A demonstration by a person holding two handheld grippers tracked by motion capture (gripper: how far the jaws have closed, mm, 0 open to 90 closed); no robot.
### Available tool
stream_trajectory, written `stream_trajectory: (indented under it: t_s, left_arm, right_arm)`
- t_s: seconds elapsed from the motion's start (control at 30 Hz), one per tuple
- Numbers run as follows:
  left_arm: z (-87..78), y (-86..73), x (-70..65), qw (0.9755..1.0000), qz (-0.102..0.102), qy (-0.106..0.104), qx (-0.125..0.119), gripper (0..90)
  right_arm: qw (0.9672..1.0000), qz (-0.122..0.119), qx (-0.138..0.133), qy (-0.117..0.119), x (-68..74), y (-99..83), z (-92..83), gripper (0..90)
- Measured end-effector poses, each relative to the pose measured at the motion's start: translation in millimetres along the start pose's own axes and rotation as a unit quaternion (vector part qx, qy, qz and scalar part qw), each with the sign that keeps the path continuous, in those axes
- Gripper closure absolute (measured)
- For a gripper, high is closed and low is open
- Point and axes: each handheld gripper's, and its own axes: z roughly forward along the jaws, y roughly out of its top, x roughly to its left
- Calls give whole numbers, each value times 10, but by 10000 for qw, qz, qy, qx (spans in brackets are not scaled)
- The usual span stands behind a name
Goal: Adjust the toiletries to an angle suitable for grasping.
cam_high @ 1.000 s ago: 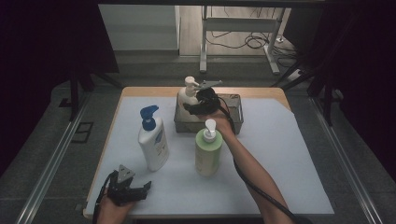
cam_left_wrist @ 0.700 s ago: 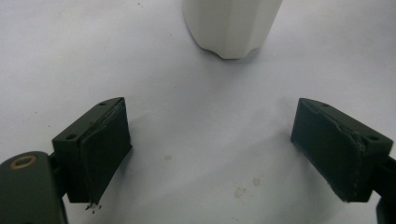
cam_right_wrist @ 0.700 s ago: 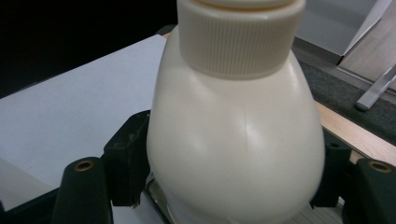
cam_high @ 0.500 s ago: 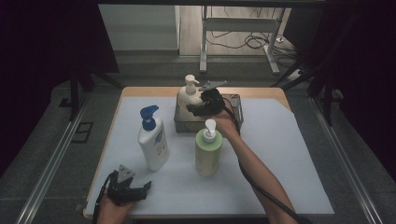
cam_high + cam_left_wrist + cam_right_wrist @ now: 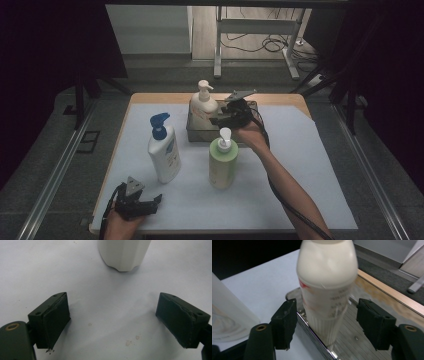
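A: Report the right gripper (image 5: 216,120).

B: It is held over the metal tray (image 5: 195,134) at the far middle of the table (image 5: 310,150). In the right gripper view its jaws stand wide apart, one on each side of the cream bottle (image 5: 325,287), with a clear gap on both sides. Neither pad touches the bottle, and nothing is gripped.

A: Where is the cream bottle?

B: Upright in the tray, at its left end in the high view, pump head on top. In the right gripper view its base sits just inside the tray's shiny rim (image 5: 312,332). (The picture is blurred there, so the label cannot be read.)

A: Report the left gripper (image 5: 150,202).

B: It rests low at the near left corner of the white sheet, held in the person's left hand (image 5: 117,225). In the left gripper view the jaws are fully spread, with bare sheet between them and nothing held. The base of the blue-pump bottle (image 5: 123,253) shows beyond the jaws, well apart from them.

A: Other items on the table?

B: Two more bottles stand upright on the sheet. The blue-pump bottle (image 5: 163,150), white-bodied, is left of centre. The green bottle (image 5: 222,160), with a white pump, stands just in front of the tray, beside the right forearm (image 5: 290,185). A cable trails along that forearm toward the near edge.
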Motion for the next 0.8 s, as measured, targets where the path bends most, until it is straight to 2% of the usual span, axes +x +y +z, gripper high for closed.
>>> stream_trajectory:
  t_s: [0.13, 0.33, 0.53, 0.8]
  left_arm:
    - [0, 0, 0, 10000, 2, 0, 3, 114]
    - [-1, 0, 1, 10000, 3, 4, 7, 114]
    - [-1, 0, 1, 10000, 3, 3, 6, 114]
    - [-1, 0, 1, 10000, 4, 3, 4, 114]
  right_arm:
    - [9999, 93, 62, -96, -68, -78, -67, 395]
    - [9987, 368, 163, -308, -205, -162, -78, 518]
    - [9973, 644, 180, -292, -279, -207, 13, 665]
    - [9956, 658, 428, -513, -275, -245, 206, 824]
